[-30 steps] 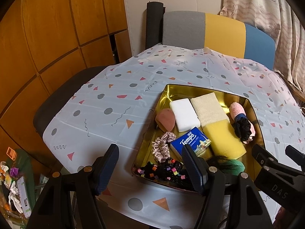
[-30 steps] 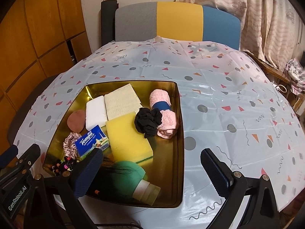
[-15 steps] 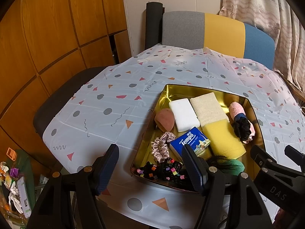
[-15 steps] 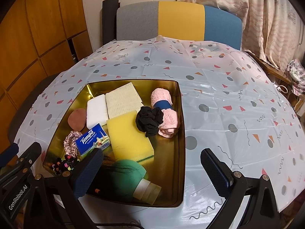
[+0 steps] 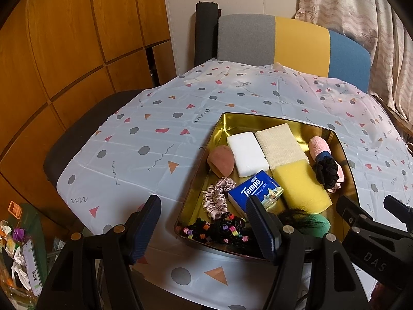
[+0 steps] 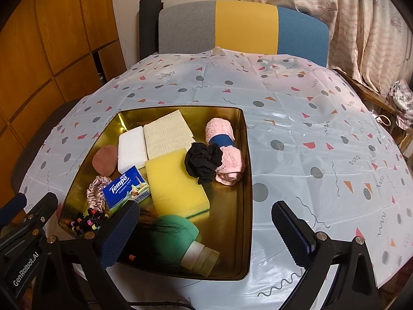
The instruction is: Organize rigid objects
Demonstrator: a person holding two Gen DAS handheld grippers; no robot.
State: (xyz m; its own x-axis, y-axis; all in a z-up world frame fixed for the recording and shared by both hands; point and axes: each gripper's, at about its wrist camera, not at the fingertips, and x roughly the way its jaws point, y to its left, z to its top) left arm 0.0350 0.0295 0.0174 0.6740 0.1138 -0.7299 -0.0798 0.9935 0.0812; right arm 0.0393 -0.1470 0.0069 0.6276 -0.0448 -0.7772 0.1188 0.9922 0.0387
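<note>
Nothing has moved since a second ago: both grippers hang in the same spots over the near edge of the table, and everything in the tray lies as it did.

The left gripper (image 5: pixel 202 226) has its jaws spread wide with nothing between them, above the near left corner of the gold tray (image 6: pixel 246 180). The right gripper (image 6: pixel 206 232) is also spread wide and empty, above the tray's near right corner.

The tray sits on a white tablecloth (image 6: pixel 296 118) printed with dots and triangles. Along its far side lie a white block (image 6: pixel 132 147) and a beige woven pad (image 6: pixel 167 134), touching side by side. A brown rounded sponge (image 6: pixel 104 159) sits at the far left. A yellow sponge (image 6: pixel 175 183) fills the middle, with a blue tissue pack (image 6: pixel 126 187) just to its left. A pink scrunchie (image 6: pixel 95 192) lies beside the pack, and small black hair ties (image 6: pixel 86 222) with coloured beads fill the near left corner. On the right, a black scrunchie (image 6: pixel 204 160) rests against a rolled pink towel (image 6: pixel 227 152). A green bottle (image 6: pixel 180 237) lies at the near edge. A chair (image 6: pixel 242 28) stands beyond the table.
</note>
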